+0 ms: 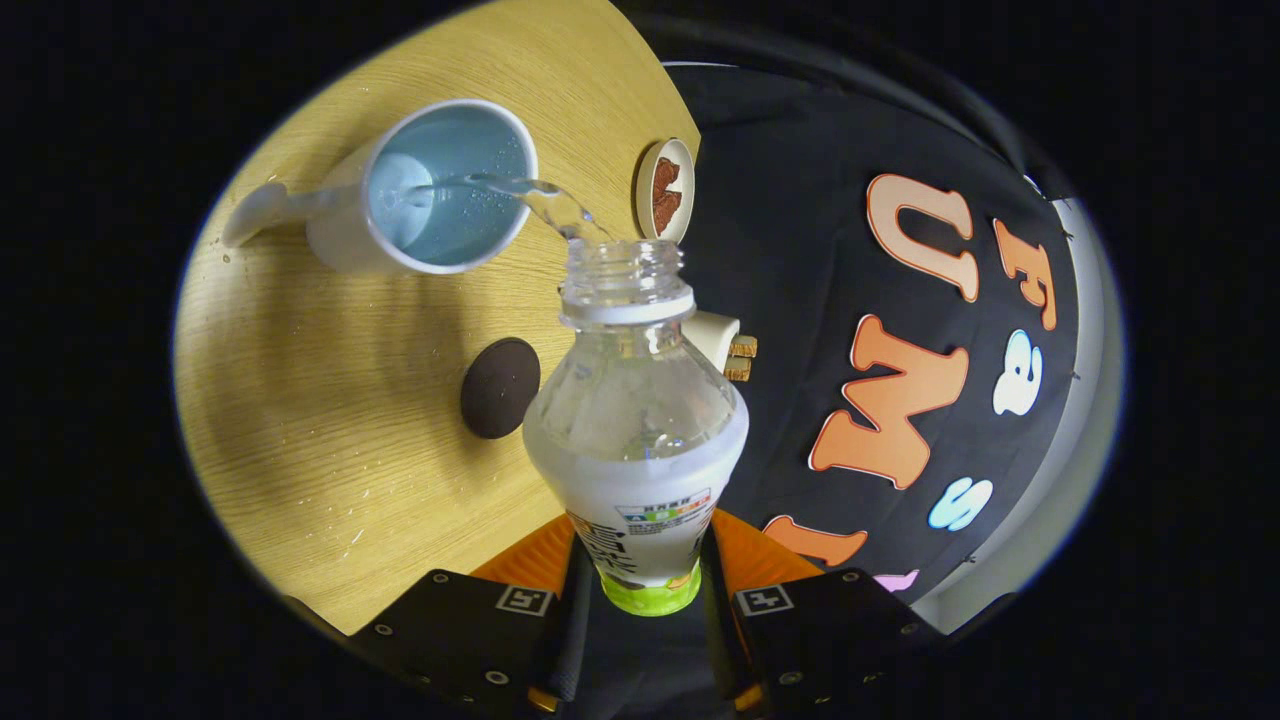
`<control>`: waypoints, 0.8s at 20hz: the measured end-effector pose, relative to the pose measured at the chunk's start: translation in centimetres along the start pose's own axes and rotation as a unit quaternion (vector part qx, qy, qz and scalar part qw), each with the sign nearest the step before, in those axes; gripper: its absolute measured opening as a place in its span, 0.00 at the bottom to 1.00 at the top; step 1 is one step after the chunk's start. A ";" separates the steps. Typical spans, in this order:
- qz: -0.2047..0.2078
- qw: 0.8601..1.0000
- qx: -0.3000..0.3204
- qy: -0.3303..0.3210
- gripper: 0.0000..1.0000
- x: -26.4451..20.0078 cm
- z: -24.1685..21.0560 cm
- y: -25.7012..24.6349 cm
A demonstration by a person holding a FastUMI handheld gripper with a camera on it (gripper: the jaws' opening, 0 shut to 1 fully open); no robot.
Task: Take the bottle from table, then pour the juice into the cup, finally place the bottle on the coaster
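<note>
The gripper (640,575) clamps the bottle (636,400), its label print too small to read, pouring clear liquid toward eleven o'clock into the cup (430,190).

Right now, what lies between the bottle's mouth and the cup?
In the gripper view, a clear stream of liquid arcs from the bottle, held in the gripper jaws, over bare table into the cup.

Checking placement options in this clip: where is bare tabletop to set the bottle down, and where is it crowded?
The widest bare wood of the table lies between the cup, the dark round coaster and the gripper, whose jaws are shut on the bottle. It is crowded near the table's edge by the small dish and white plug.
</note>
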State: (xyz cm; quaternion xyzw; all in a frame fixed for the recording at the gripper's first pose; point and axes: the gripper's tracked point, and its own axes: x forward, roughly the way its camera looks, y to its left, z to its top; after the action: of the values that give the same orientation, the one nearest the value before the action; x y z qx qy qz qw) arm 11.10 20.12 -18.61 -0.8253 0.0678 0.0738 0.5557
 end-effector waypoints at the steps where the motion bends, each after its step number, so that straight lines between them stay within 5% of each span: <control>1: 0.000 1.000 -0.005 -0.001 0.52 0.0 0.1 -0.1; 16: 0.001 0.998 -0.060 -0.011 0.52 0.8 0.1 -0.9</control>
State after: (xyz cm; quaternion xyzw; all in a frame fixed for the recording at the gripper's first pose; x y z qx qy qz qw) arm 12.02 20.51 -17.98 -0.8562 0.0584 0.0873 0.5059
